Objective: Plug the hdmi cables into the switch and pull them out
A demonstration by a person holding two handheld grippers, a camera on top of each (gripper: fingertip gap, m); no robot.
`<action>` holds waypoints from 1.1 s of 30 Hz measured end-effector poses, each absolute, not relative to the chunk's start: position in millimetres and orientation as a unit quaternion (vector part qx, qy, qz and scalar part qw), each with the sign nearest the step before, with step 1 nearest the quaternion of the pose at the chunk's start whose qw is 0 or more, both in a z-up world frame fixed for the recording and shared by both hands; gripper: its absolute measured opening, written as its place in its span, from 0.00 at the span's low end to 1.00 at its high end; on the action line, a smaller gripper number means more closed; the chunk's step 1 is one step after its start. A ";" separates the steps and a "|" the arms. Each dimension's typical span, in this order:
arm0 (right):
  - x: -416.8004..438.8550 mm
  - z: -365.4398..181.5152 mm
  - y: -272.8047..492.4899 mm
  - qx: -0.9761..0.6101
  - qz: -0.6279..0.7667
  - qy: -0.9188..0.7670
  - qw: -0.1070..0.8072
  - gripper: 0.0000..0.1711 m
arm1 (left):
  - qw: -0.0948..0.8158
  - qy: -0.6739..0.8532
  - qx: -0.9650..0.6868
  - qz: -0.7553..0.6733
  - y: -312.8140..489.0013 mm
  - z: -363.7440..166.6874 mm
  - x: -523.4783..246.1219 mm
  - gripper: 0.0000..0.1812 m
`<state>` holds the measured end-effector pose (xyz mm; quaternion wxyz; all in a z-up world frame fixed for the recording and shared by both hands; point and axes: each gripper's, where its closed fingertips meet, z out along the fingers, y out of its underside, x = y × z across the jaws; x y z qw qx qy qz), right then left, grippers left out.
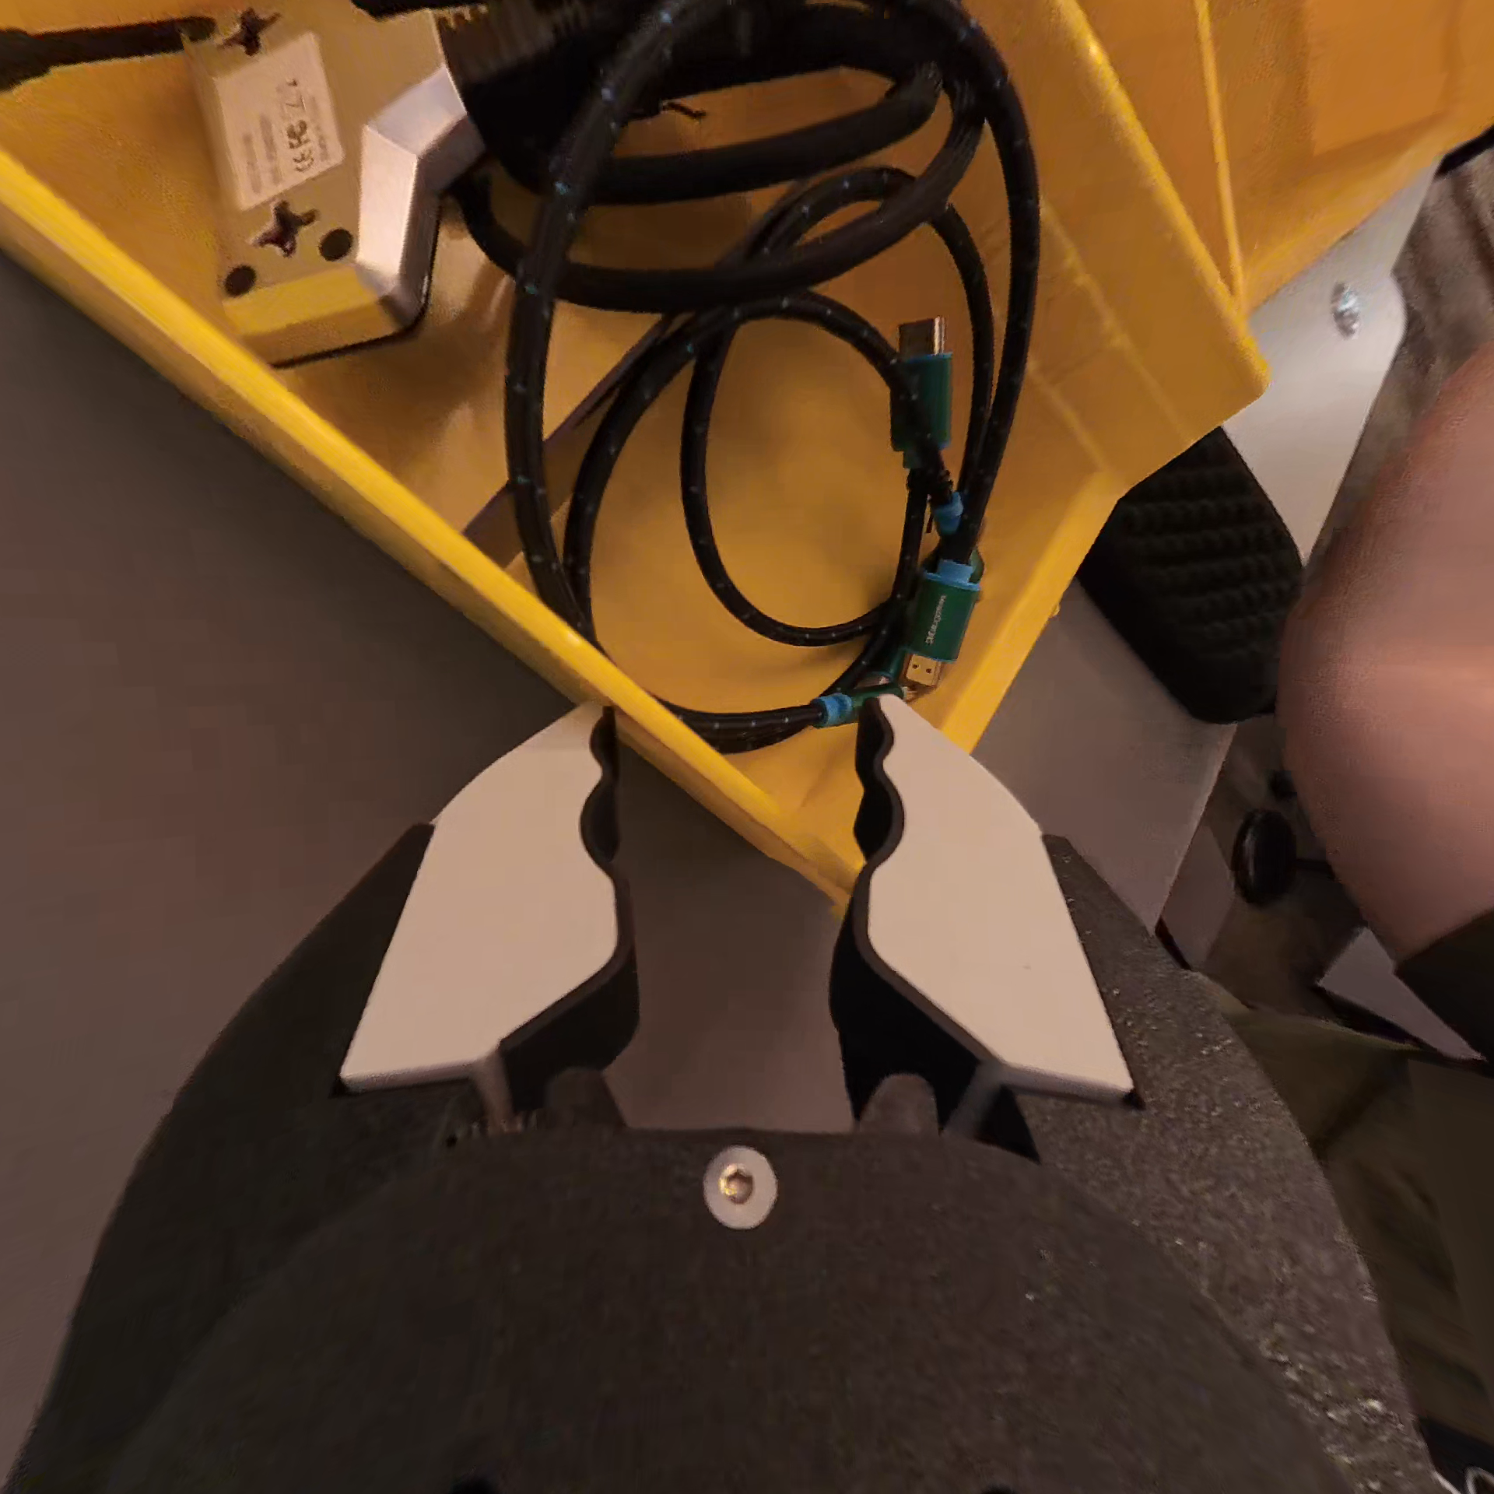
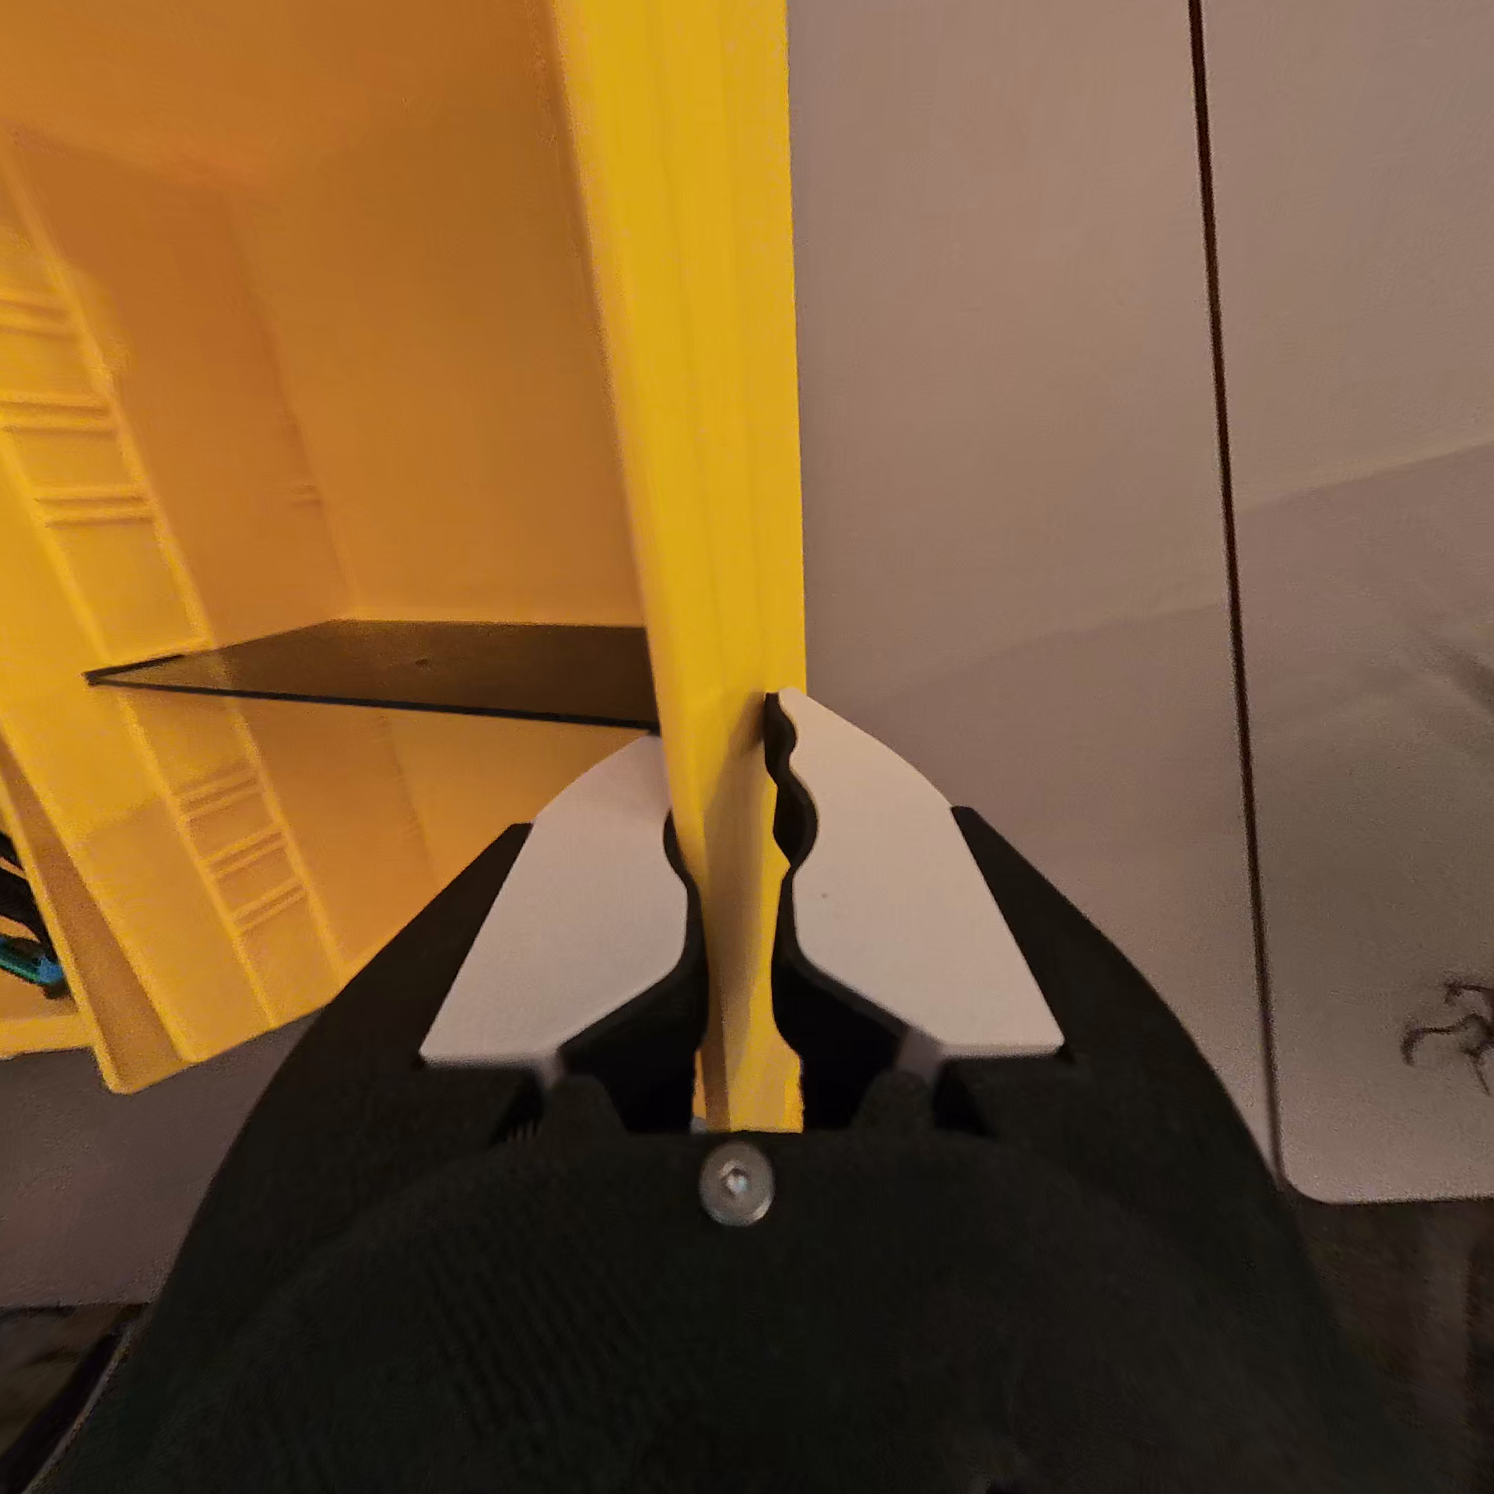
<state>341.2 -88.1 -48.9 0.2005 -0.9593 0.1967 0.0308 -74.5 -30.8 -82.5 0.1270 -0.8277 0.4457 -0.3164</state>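
Note:
A yellow bin holds coiled black braided HDMI cables with green plugs near its right corner. A silver switch box lies upside down in the bin at upper left. My left gripper is open, its fingertips at the bin's near rim just short of the plugs. My right gripper is shut on the yellow bin's side wall, which runs between its fingers. A bit of cable shows at the far left of the right wrist view.
A black divider plate stands across the bin's inside. A grey table lies under the bin. A person's arm and a black mesh object are to the right. A white panel lies beside the bin. Tip to tip, the grippers are about 45 cm apart.

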 end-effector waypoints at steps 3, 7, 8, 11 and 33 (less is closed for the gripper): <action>337.0 -53.0 -80.7 -0.960 0.036 0.189 0.203 0.09 | 0.124 0.453 -0.845 -0.256 -17.5 -86.9 -83.3 0.33; 338.3 -47.5 -67.2 -0.962 0.029 0.167 0.215 0.09 | 0.106 0.446 -0.858 -0.232 -4.6 -90.9 -90.7 0.36; 338.2 -49.6 -64.3 -0.962 0.033 0.164 0.215 0.09 | 0.094 0.447 -0.858 -0.236 -6.1 -91.3 -90.4 0.33; 334.8 -63.6 -61.9 -0.966 0.050 0.158 0.199 0.09 | 0.079 0.467 -0.850 -0.229 -7.1 -90.1 -94.4 0.29; 281.5 -118.2 -53.0 -0.973 0.151 0.139 0.102 0.06 | 0.104 0.227 -0.935 -0.250 77.3 -82.3 -311.8 0.06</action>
